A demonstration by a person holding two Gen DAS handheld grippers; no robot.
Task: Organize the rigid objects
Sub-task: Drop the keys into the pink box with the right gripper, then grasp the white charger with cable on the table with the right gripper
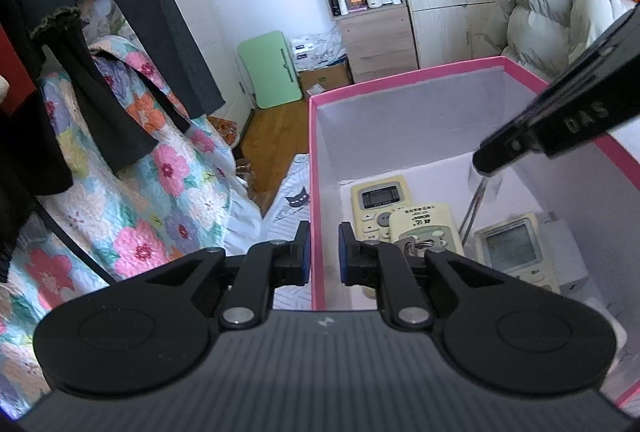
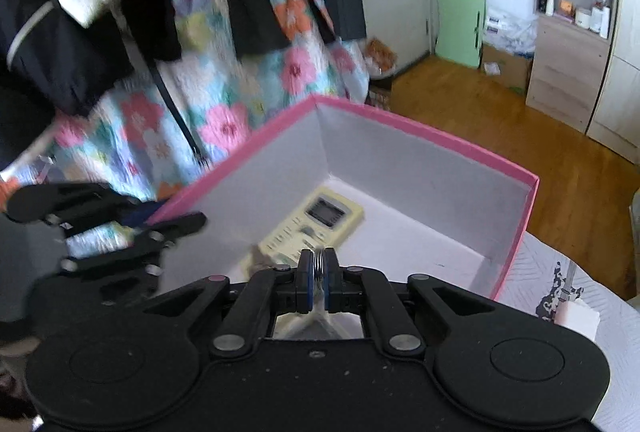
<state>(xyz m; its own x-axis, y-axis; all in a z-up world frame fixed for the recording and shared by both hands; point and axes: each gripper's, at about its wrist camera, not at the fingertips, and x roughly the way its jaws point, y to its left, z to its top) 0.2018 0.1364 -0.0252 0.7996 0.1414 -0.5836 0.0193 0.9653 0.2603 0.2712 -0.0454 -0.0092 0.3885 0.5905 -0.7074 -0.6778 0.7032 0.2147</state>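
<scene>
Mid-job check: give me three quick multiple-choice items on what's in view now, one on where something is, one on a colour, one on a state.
1. Where is the right gripper's tip?
A. Over the wood floor
B. Over the open box
C. At the shelf

2. What colour is the box's rim?
A. Pink
B. Green
C. Black

3. What state is the right gripper in?
A. Wide open, nothing in it
B. Shut on a remote
C. Shut on a metal ring

Answers:
1. B: the right gripper hangs above the white inside of the box.
2. A: the edge is pink all round.
3. C: the metal ring sits pinched between the blue pads.
</scene>
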